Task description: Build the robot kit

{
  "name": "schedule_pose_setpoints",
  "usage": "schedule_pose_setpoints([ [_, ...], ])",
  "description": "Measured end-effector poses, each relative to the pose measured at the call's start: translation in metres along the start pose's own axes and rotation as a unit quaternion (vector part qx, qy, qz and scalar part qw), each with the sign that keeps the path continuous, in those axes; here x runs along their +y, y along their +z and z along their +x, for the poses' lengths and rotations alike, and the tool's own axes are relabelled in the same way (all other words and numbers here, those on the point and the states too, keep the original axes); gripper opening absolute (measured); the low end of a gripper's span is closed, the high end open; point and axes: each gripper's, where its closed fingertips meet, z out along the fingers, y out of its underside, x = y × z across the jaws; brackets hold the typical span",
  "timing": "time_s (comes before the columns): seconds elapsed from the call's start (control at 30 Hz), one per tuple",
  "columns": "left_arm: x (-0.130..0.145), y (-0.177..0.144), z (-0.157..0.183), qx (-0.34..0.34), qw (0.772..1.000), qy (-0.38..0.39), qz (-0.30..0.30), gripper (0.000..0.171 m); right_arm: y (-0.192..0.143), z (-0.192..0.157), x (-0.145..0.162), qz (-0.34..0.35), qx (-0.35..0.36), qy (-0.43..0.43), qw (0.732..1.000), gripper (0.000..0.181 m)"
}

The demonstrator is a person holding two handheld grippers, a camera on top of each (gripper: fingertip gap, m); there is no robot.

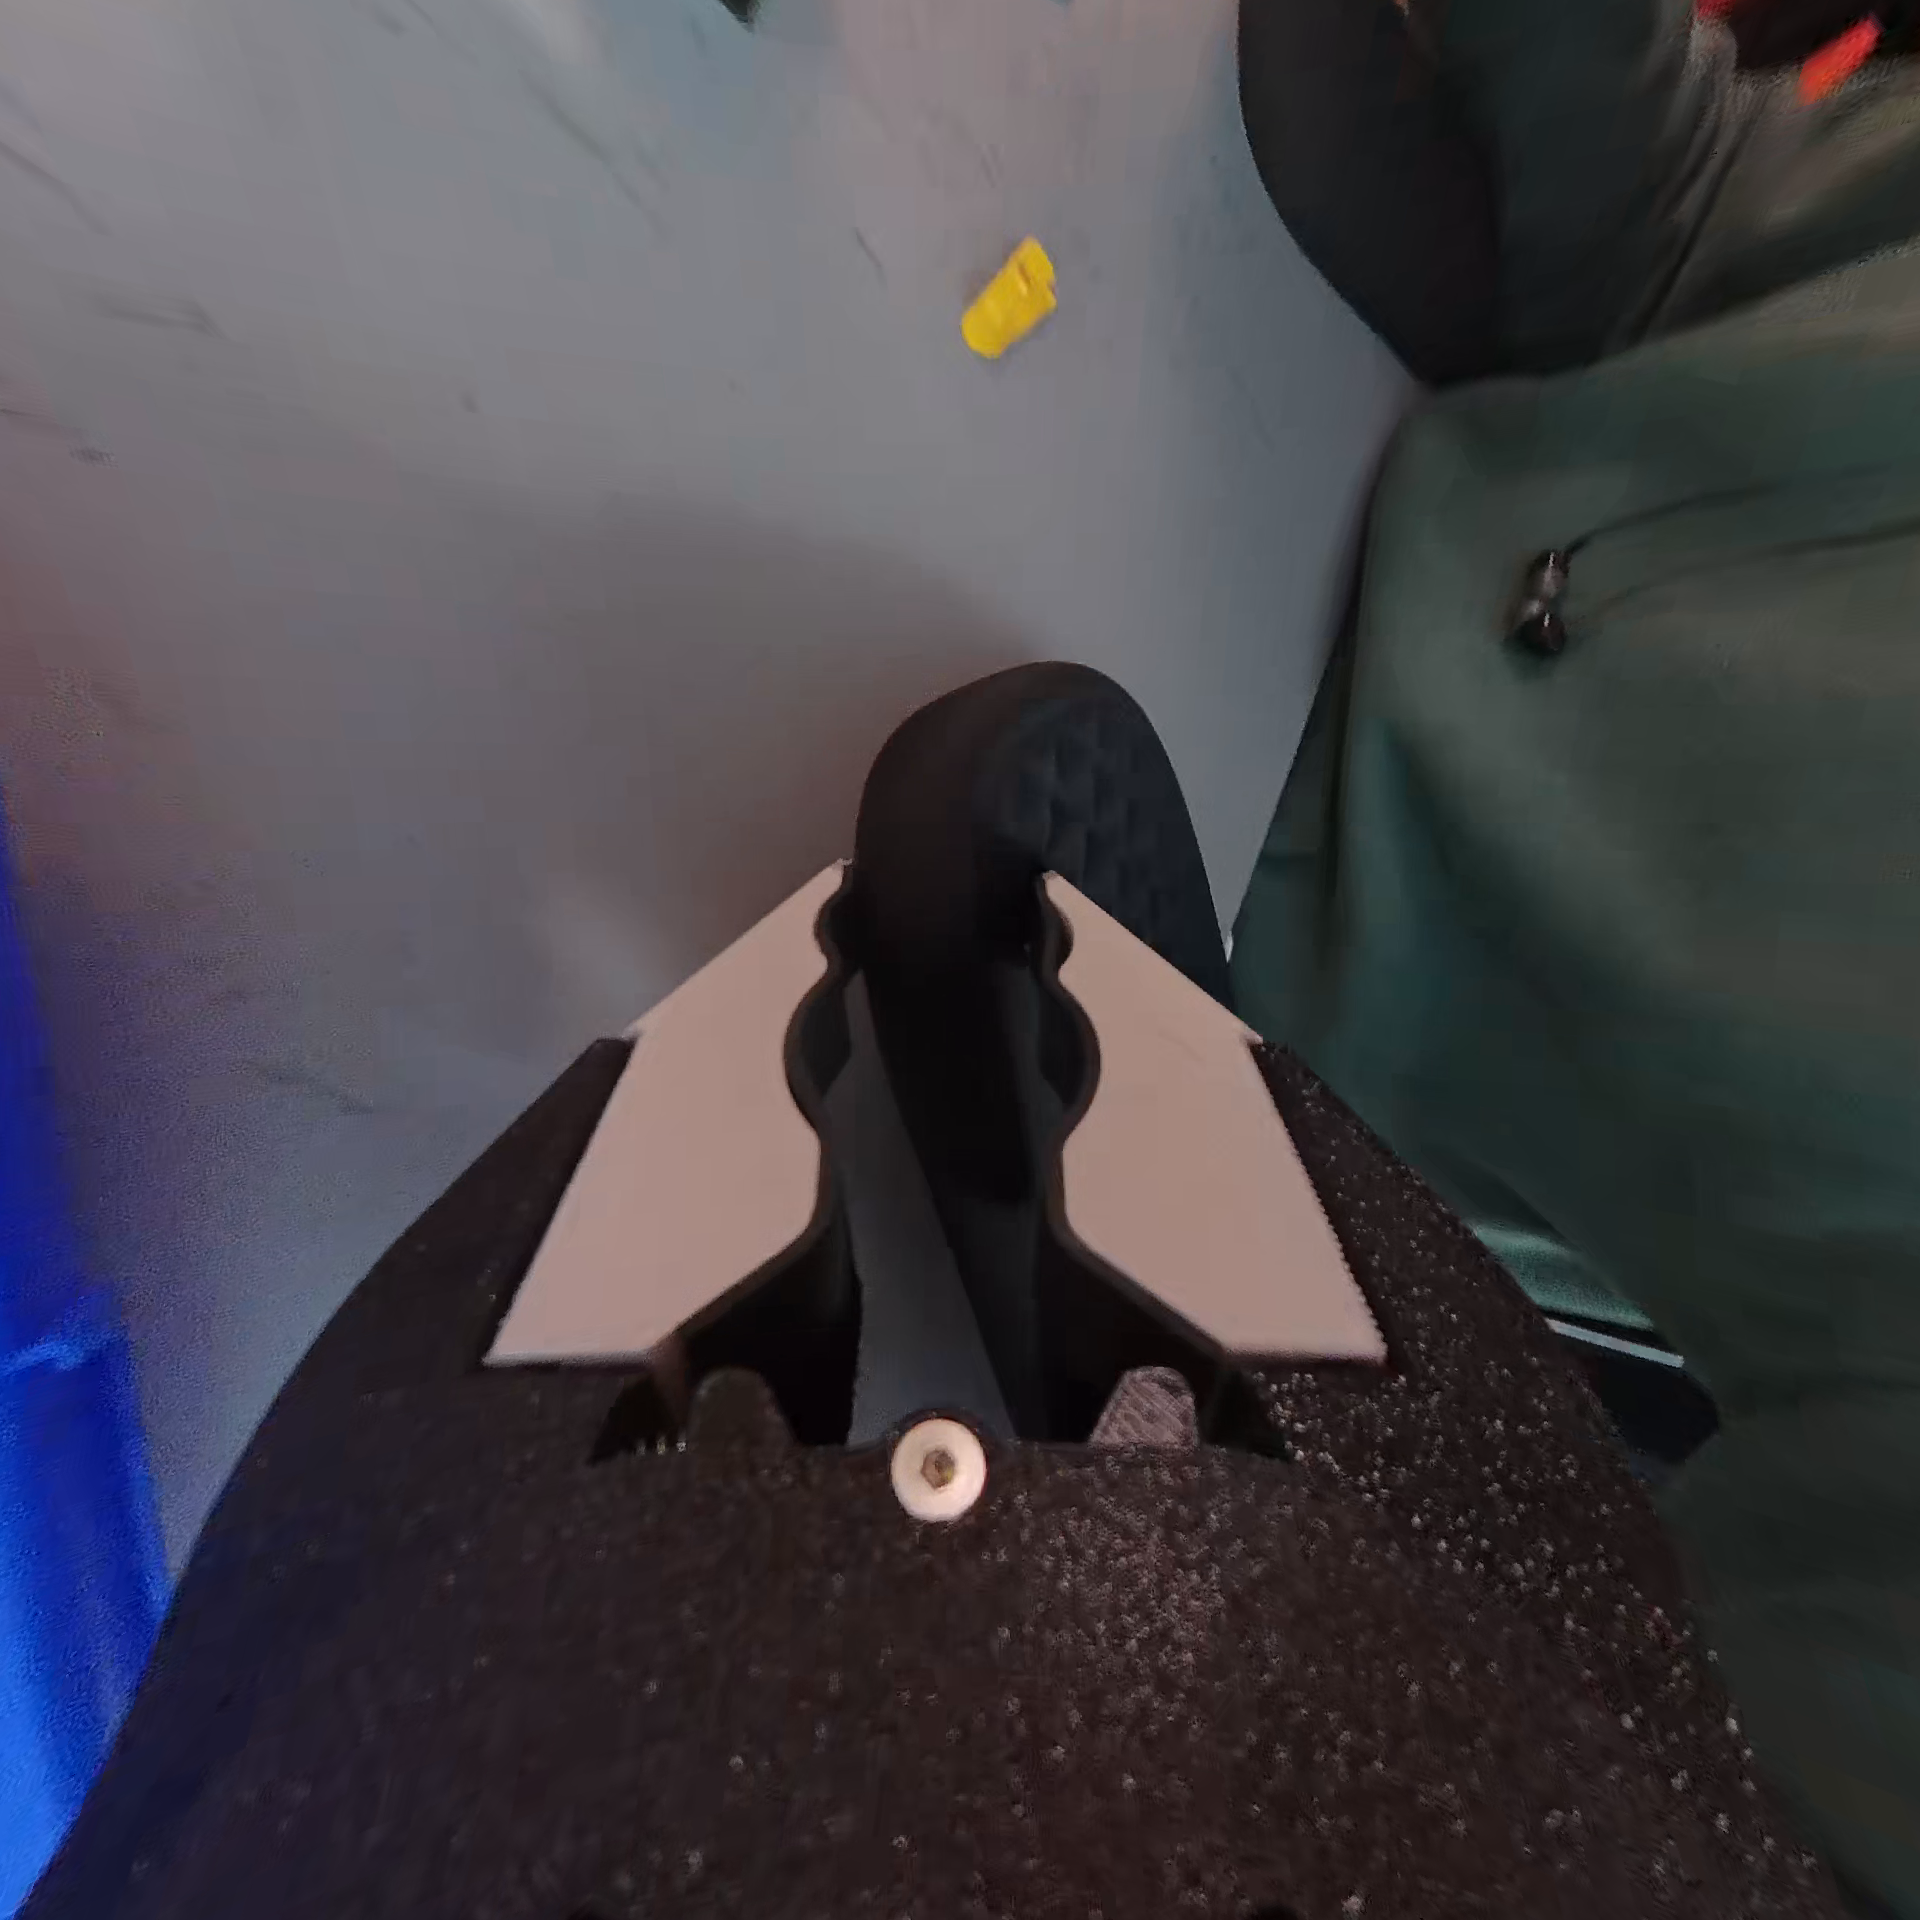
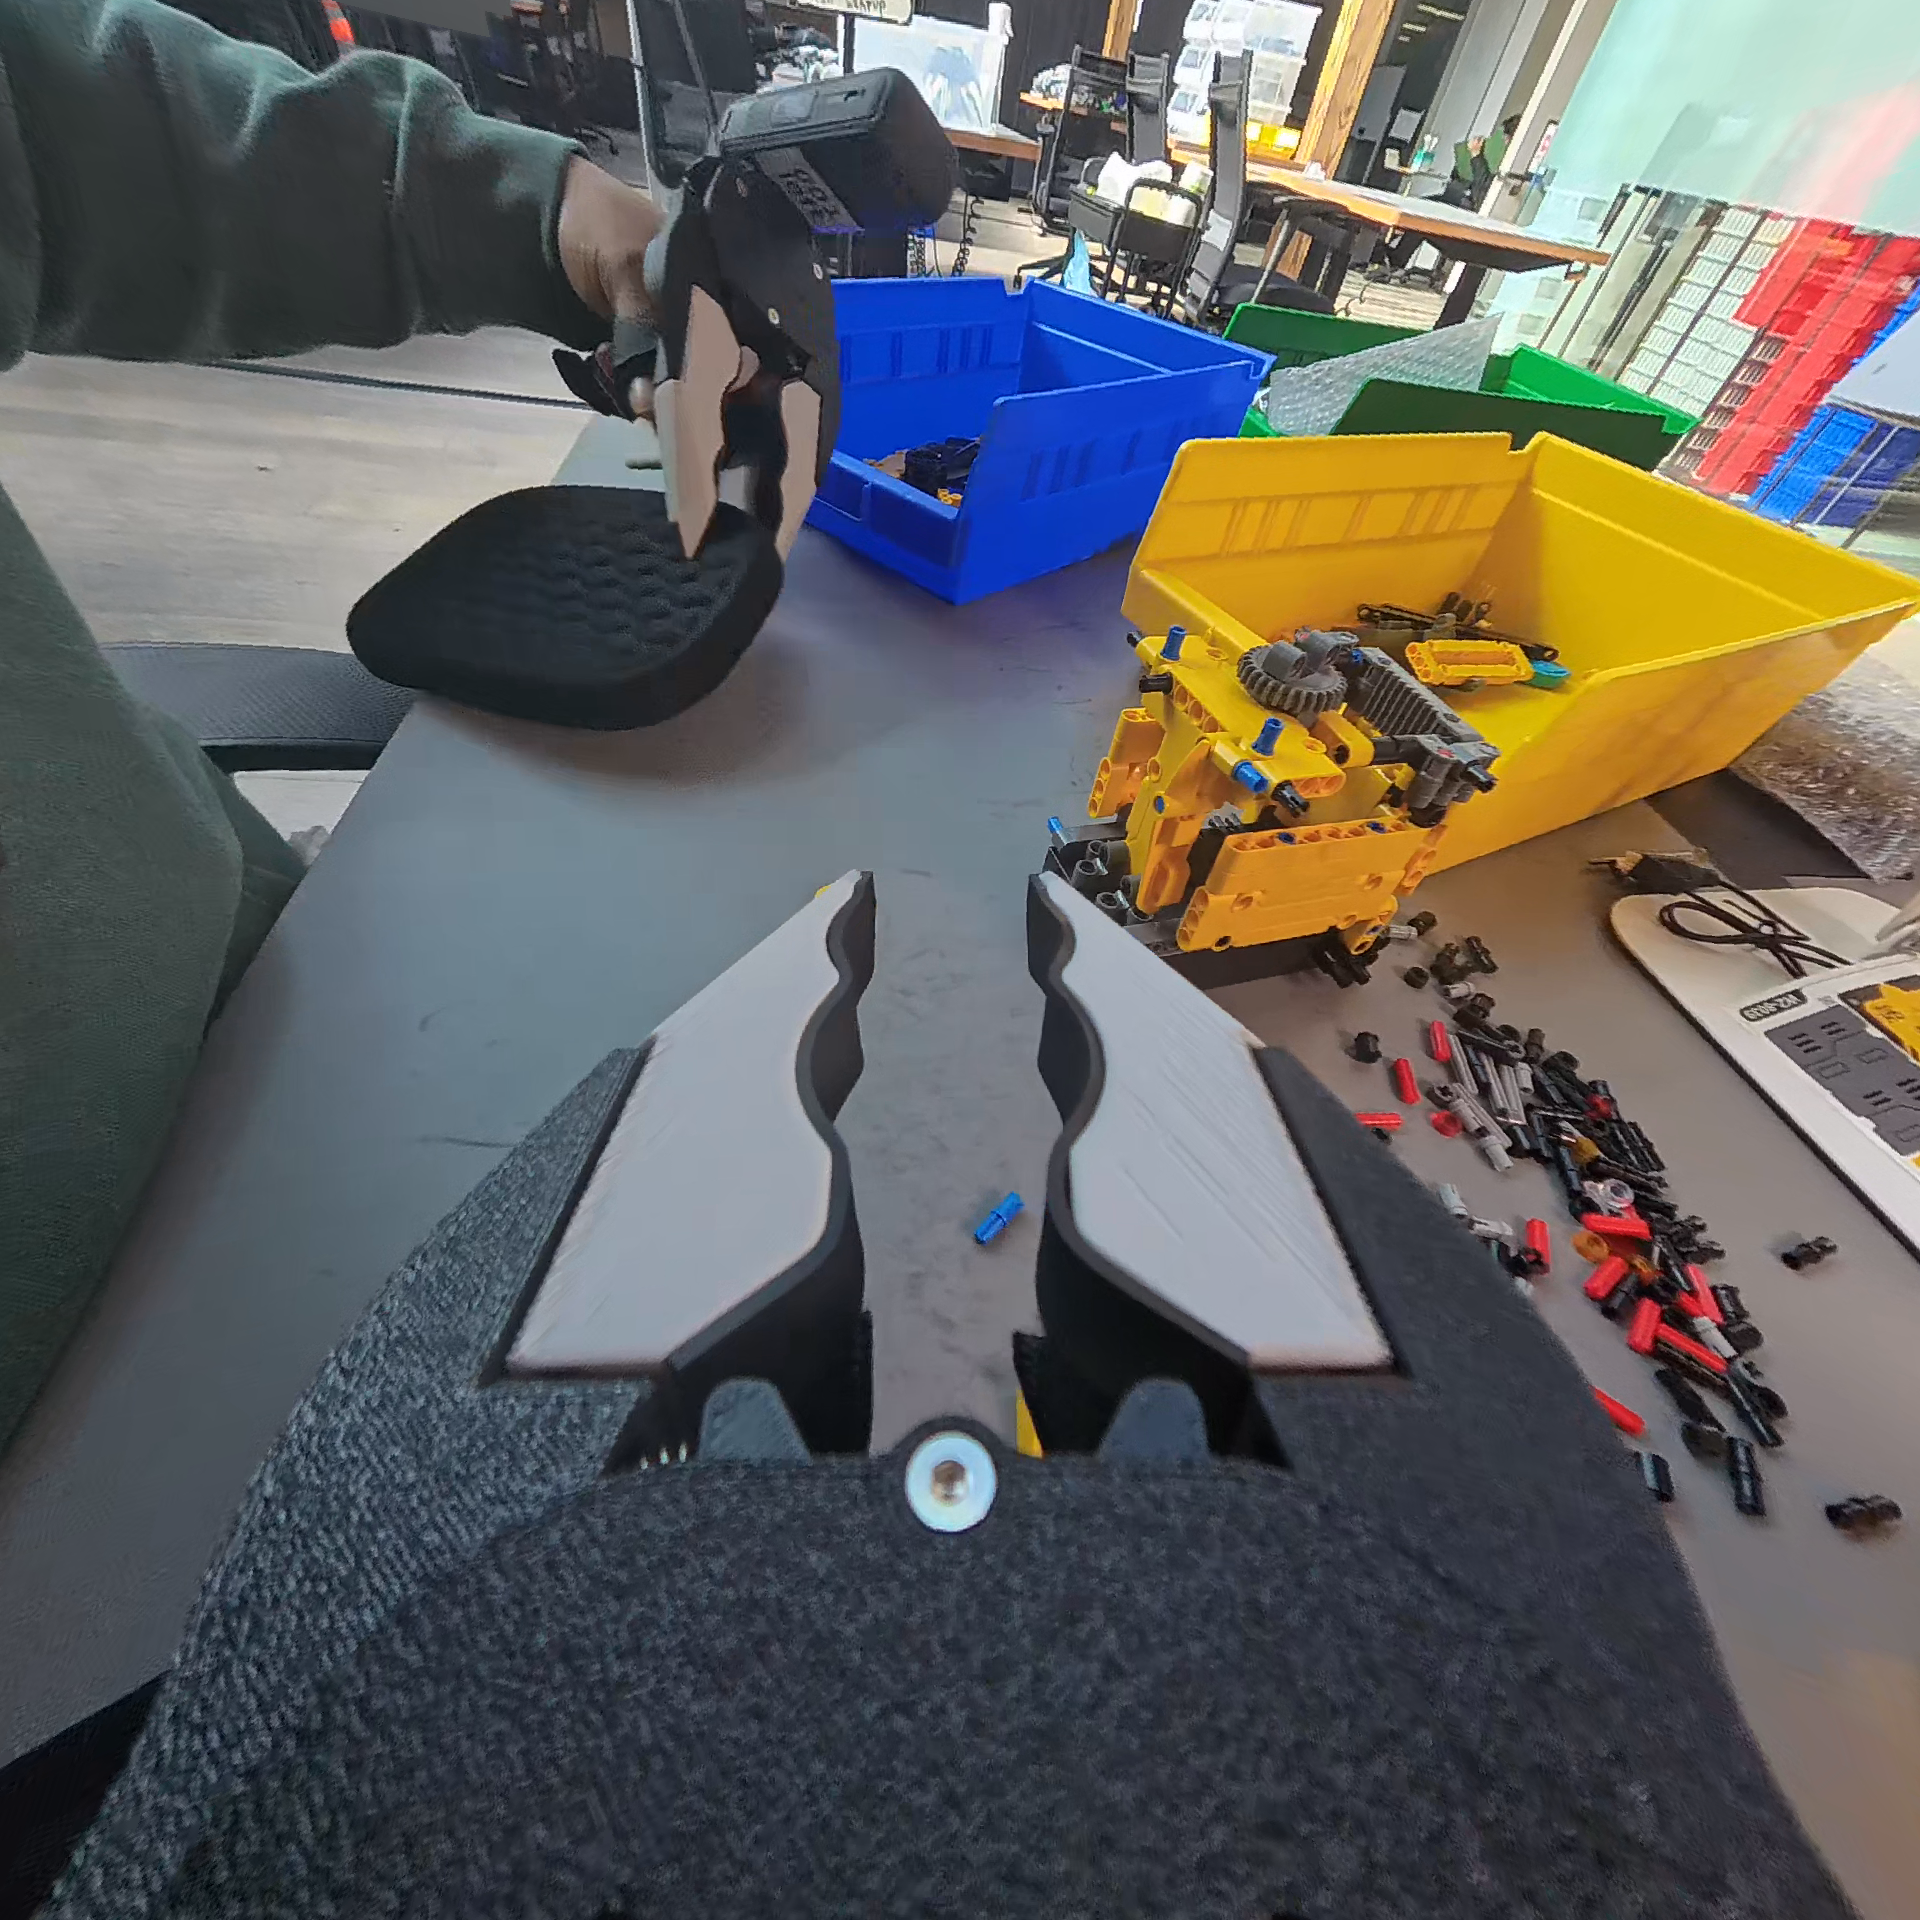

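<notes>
My left gripper (image 1: pixel 948 873) is shut on the edge of a black textured pad (image 1: pixel 997 790) and holds it above the grey table (image 1: pixel 416 520). In the right wrist view the same gripper (image 2: pixel 740 540) hangs the pad (image 2: pixel 561 613) near the table's left edge, tilted, its low side close to the tabletop. My right gripper (image 2: pixel 951 883) is open and empty, low over the table. A small blue pin (image 2: pixel 998 1218) lies on the table between its fingers. A yellow brick-built model (image 2: pixel 1268 790) stands just beyond the right fingertip.
A yellow bin (image 2: pixel 1662 582) stands behind the model, with a blue bin (image 2: pixel 1039 416) and a green bin (image 2: pixel 1507 405) farther back. Several small red and black parts (image 2: pixel 1621 1247) and a booklet (image 2: pixel 1829 1049) lie at right. A yellow piece (image 1: pixel 1008 299) lies on the table. My hands' fingertips stand some 25 cm from each other.
</notes>
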Motion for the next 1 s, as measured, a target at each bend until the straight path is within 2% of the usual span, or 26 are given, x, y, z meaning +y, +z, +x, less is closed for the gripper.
schedule_pose_setpoints([
  [0.07,-0.013,-0.005,-0.019,-0.021,0.998,-0.058,0.031,0.031,-0.002,0.001,-0.001,0.003,0.004,0.002,1.0,0.028],
  [0.13,-0.004,0.0,-0.032,-0.041,0.995,-0.085,0.016,0.035,-0.004,0.002,-0.002,0.006,0.007,0.004,1.0,0.028],
  [0.27,0.014,0.013,-0.017,-0.017,0.994,-0.105,0.01,0.035,-0.006,0.002,0.001,0.001,0.011,0.004,1.0,0.027],
  [0.4,0.012,0.014,-0.014,-0.058,0.991,-0.104,0.059,0.035,-0.004,0.002,0.003,-0.005,0.008,0.003,1.0,0.027],
  [0.47,0.014,0.016,-0.014,-0.077,0.991,-0.094,0.06,0.037,-0.002,0.002,0.003,-0.006,0.005,0.005,1.0,0.027],
  [0.53,0.011,0.016,-0.011,-0.096,0.991,-0.068,0.062,0.041,-0.001,0.001,0.005,-0.008,0.003,0.005,1.0,0.027],
  [0.6,-0.004,0.002,-0.015,-0.158,0.985,-0.001,0.076,0.043,-0.001,0.002,0.005,-0.008,0.005,0.005,1.0,0.027],
  [0.67,-0.043,-0.023,-0.005,-0.211,0.964,0.085,0.134,0.046,-0.002,0.004,0.005,-0.004,0.008,0.011,1.0,0.027],
  [0.73,-0.079,-0.027,0.013,-0.229,0.947,0.157,0.161,0.05,0.0,0.005,0.006,-0.006,0.008,0.015,1.0,0.027],
  [0.83,-0.098,0.019,0.026,-0.193,0.951,0.218,0.102,0.053,0.005,0.001,0.011,-0.026,0.002,0.012,1.0,0.028],
  [0.93,-0.097,0.081,0.029,-0.14,0.956,0.258,0.026,0.045,0.009,-0.003,0.015,-0.039,0.001,0.0,0.999,0.028],
  [1.0,-0.097,0.11,0.026,-0.127,0.951,0.282,-0.014,0.04,0.008,-0.003,0.016,-0.039,0.001,0.004,0.999,0.028],
])
